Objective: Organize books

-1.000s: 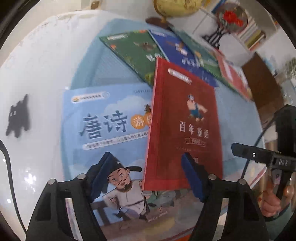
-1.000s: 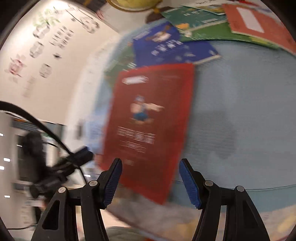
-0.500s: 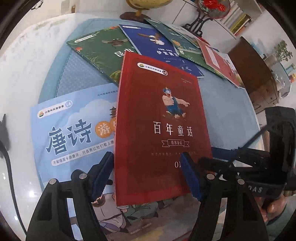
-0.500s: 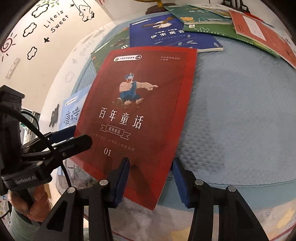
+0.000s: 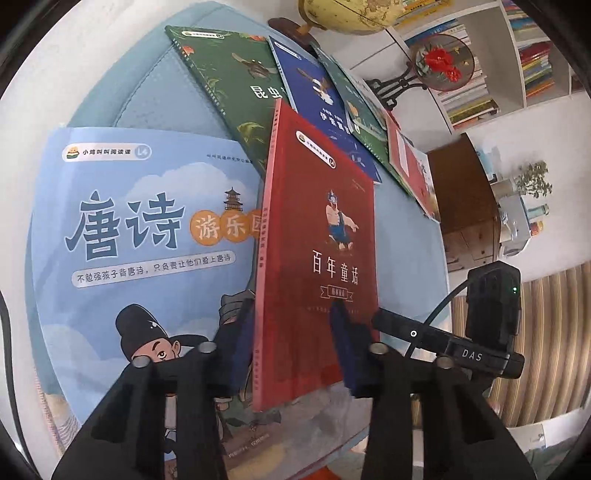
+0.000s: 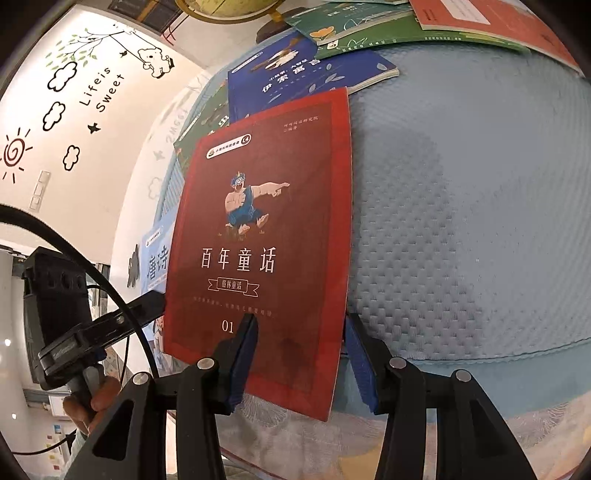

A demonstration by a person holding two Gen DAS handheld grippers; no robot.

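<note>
Blue fingers of the left gripper sit on both sides of the red book, one at its spine side and one on its cover. They look like they pinch it. The right gripper does the same: one blue finger lies on the cover and the other is just past the book's edge, so both grippers hold the red book near its bottom.

The red book is tilted up off the blue mat. At 9 o'clock from it in the left view lies a light blue book, flat on the mat. At 12 o'clock lie a green book and a dark blue book, partly on top of each other. A yellow globe stands past them at 12 o'clock.
</note>
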